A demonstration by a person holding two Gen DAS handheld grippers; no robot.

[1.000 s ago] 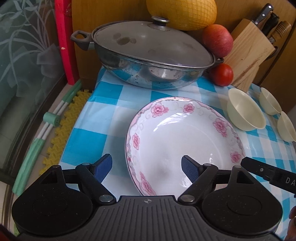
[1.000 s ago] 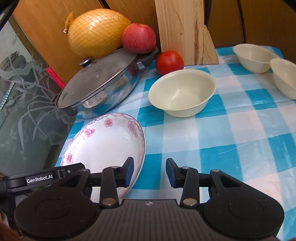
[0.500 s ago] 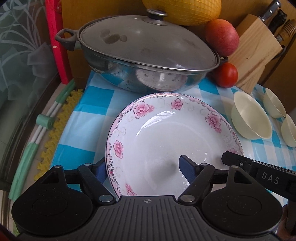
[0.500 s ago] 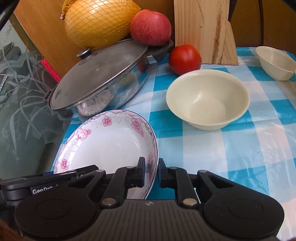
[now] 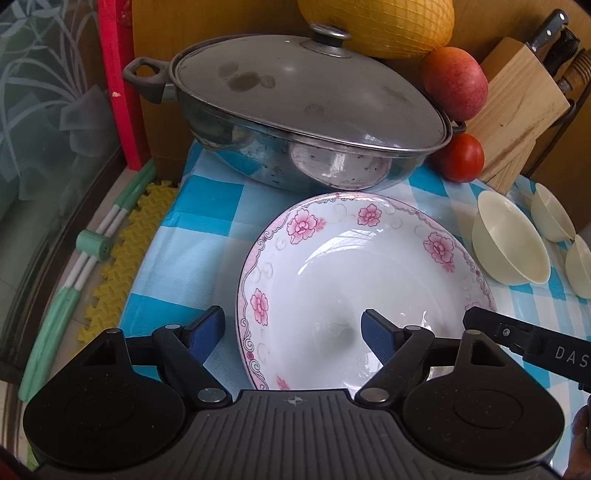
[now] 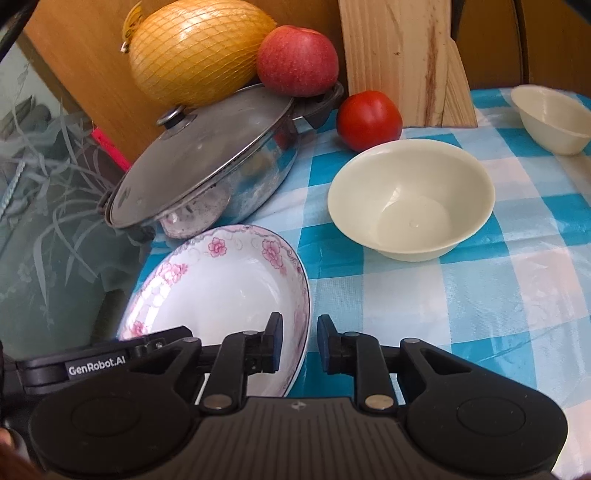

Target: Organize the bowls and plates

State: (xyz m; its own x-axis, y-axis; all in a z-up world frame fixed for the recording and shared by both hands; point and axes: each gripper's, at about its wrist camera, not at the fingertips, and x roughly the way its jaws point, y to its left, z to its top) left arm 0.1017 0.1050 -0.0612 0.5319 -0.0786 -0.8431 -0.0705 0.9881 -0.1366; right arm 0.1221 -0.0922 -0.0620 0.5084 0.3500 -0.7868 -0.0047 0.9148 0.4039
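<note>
my right gripper [image 6: 300, 341]: jaws narrow, just reopening, astride right rim of white pink-flowered plate [image 6: 225, 291], pads not pressing | my left gripper [image 5: 293, 334]: wide, straddling left rim

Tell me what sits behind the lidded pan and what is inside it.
Behind the lidded pan sit a netted pomelo and a red apple, against a wooden board. The lid is on; the contents cannot be seen.

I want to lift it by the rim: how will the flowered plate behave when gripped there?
The flowered plate looks glazed and glossy, so the pads may slip on its rim. It seems stiff ceramic, probably heavy for a rim pinch, and may tilt. It lies close to the table edge, so a slip could break it.
</note>
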